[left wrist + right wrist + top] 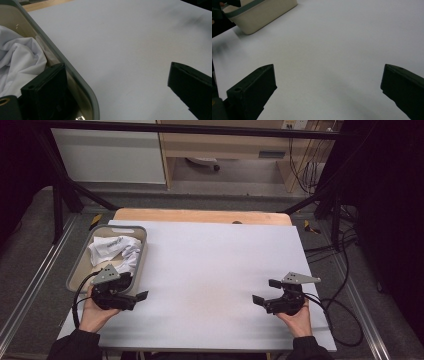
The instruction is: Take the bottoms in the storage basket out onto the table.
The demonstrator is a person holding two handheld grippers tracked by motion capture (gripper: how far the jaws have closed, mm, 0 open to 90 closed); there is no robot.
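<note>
Fingers of our left gripper are spread wide with nothing in them. One finger sits over the inside of the tub and the other over the white table, so the tub's rim runs between them. Our right gripper is wide too, and empty. It sits well away from the tub, across the table. White crumpled cloth lies inside the tub.

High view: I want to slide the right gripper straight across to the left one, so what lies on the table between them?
Nothing: between the left gripper and the right gripper the high view shows bare white table.
</note>
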